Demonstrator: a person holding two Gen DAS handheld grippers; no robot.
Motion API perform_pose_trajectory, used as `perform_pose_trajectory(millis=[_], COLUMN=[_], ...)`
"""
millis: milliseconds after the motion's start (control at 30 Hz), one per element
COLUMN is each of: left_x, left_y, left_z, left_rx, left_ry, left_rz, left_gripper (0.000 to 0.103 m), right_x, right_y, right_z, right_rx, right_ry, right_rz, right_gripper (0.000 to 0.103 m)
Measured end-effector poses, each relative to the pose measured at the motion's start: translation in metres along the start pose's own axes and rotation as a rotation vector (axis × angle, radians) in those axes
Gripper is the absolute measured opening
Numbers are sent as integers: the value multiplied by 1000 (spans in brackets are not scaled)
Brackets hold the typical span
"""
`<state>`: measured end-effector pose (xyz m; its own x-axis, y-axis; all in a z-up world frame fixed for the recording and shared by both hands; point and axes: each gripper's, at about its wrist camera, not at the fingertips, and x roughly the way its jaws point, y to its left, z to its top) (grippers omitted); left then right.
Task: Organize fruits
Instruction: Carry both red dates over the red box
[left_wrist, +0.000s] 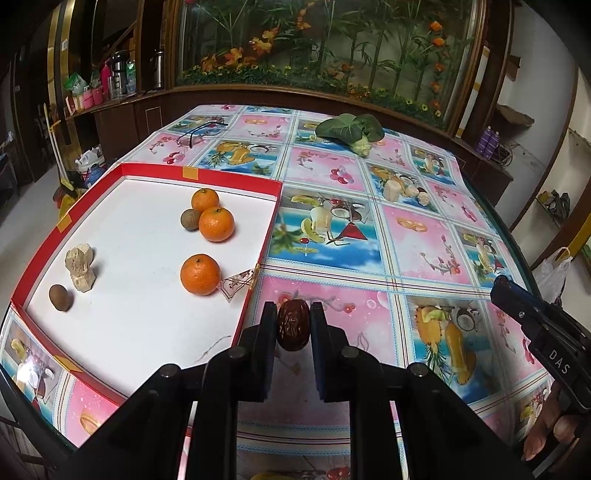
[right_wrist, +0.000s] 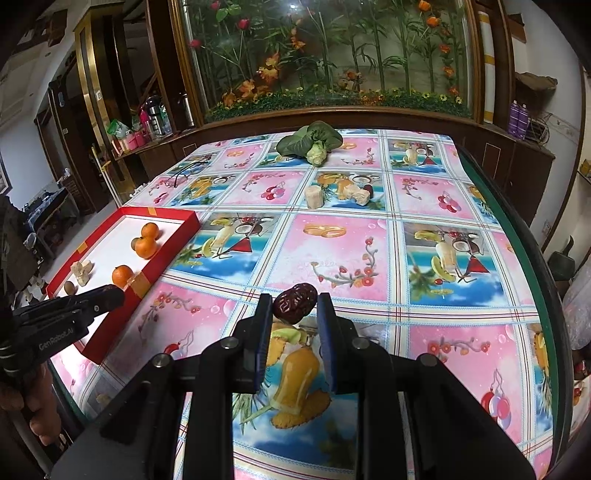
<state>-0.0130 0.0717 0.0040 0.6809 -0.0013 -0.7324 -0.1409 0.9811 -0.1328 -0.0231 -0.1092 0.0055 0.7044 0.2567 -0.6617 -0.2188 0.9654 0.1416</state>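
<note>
My left gripper (left_wrist: 292, 325) is shut on a dark red date (left_wrist: 292, 328), just right of the red tray (left_wrist: 266, 236). The white-floored tray holds three oranges (left_wrist: 200, 274), two brown round fruits (left_wrist: 59, 297) and pale chunks (left_wrist: 79, 266). My right gripper (right_wrist: 293, 308) is shut on a second red date (right_wrist: 294, 304) above the tablecloth, to the right of the tray (right_wrist: 173, 251). The left gripper (right_wrist: 107, 297) shows at the left edge of the right wrist view. Pale chunks (right_wrist: 314, 196) lie loose on the table.
A leafy green vegetable (right_wrist: 312, 142) lies near the table's far edge, with pale chunks (left_wrist: 393, 190) in front of it. Eyeglasses (left_wrist: 201, 133) lie at the far left. A wooden cabinet with a plant display stands behind. The table edge (right_wrist: 517, 236) runs along the right.
</note>
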Motion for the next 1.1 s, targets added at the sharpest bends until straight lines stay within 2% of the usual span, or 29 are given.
perform_pose_trajectory(millis=[267, 667, 1100], left_x=[-5, -17, -19], left_y=[6, 35, 76], left_z=[0, 4, 11], left_rx=[-15, -71, -151], left_ry=[-5, -27, -43], left_rz=[-5, 11, 74], left_gripper=[16, 16, 16], right_x=[-2, -8, -2], right_y=[6, 33, 71], right_z=[-3, 5, 14], right_rx=[-9, -52, -109], right_ry=[1, -19, -22], right_rz=[16, 58, 128], right_gripper=[26, 26, 26])
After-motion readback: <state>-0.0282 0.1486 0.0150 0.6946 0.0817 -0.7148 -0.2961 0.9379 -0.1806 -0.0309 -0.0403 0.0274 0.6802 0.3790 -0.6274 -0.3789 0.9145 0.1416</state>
